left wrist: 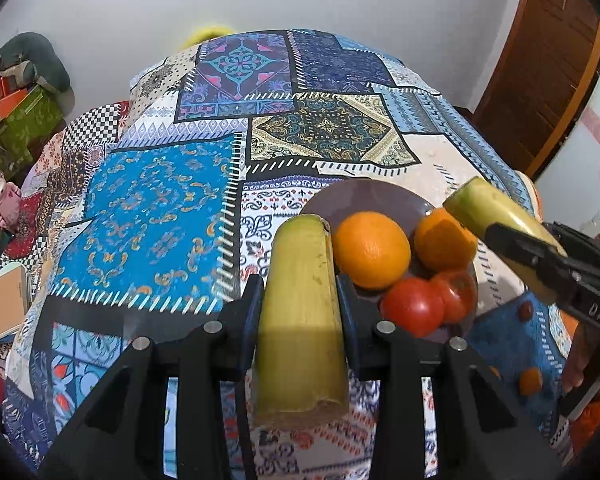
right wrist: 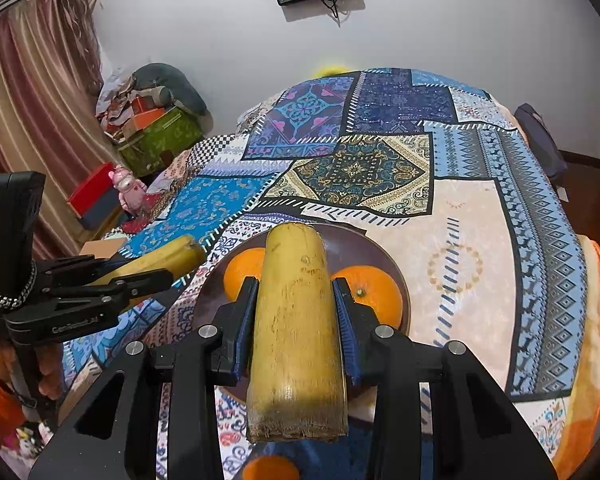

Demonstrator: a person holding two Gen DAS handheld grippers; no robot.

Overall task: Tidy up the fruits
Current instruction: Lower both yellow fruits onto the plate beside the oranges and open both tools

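Both my grippers hold fruit above a dark plate on a bed spread with a patchwork blanket. My left gripper is clamped on a yellow-green banana piece, its cut end toward the camera and its far tip reaching over the plate's near-left rim. My right gripper grips a second banana piece the same way, held directly over the plate.

On the plate — two oranges and two tomatoes. From the left wrist view, the larger orange sits at the left, a second orange to its right, and a red tomato lies at the near edge, touching another tomato just beside it. In the right wrist view the two oranges show on either side of the banana piece; the tomatoes are hidden behind it.

Off the plate, a small orange fruit and a small dark-red fruit lie on the blanket near the bed's right side. Another orange fruit shows on the blanket at the bottom of the right wrist view, partly hidden by the gripper.

A green box piled with clutter stands against the far wall.
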